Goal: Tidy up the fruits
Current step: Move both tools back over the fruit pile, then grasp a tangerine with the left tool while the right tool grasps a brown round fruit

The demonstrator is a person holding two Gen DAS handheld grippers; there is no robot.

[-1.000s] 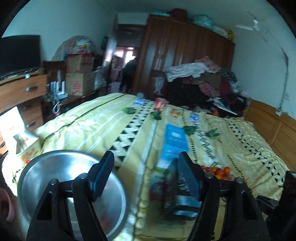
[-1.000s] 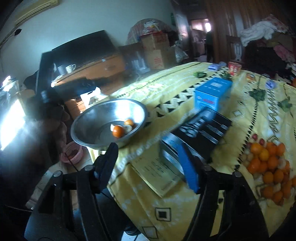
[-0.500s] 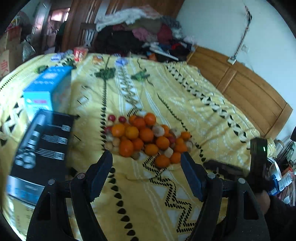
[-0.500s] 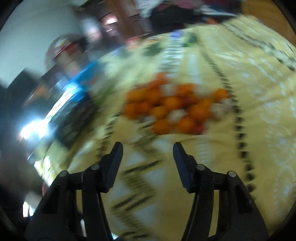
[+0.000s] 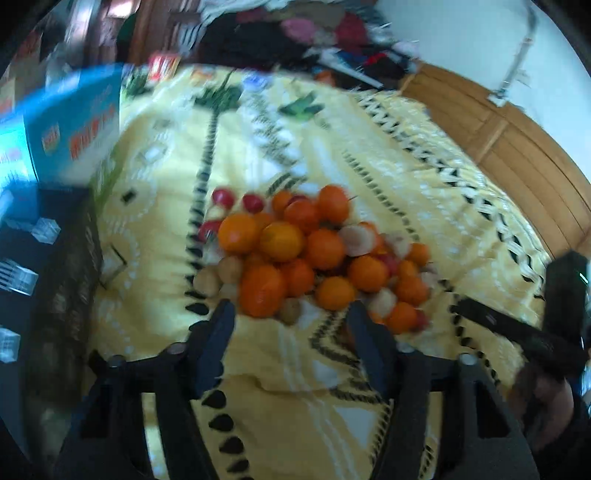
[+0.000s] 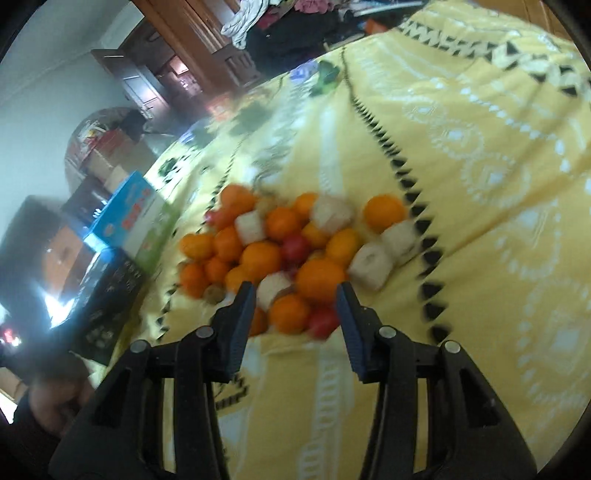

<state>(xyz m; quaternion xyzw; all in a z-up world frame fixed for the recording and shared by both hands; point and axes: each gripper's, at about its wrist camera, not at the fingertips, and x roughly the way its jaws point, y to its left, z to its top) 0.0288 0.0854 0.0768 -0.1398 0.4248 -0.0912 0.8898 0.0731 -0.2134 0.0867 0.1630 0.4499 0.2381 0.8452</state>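
Note:
A pile of fruit (image 5: 310,254) lies on the yellow patterned bedspread (image 5: 369,147): several oranges, small red fruits, pale round pieces and small brown ones. My left gripper (image 5: 291,314) is open and empty, its tips at the near edge of the pile, just in front of a large orange (image 5: 262,290). In the right wrist view the same pile (image 6: 288,251) shows from the other side. My right gripper (image 6: 295,295) is open and empty, its tips either side of an orange (image 6: 290,314) at the pile's near edge.
A blue box (image 5: 74,125) and a black box (image 5: 37,258) lie left of the pile; both show in the right wrist view, blue (image 6: 133,218) and black (image 6: 107,295). A wooden headboard (image 5: 498,129) bounds the bed. Clothes (image 5: 295,33) are heaped at the back.
Both grippers have swung from the steel bowl and boxes to the fruit pile and closed in on it. The bowl is out of view. Both stay open.

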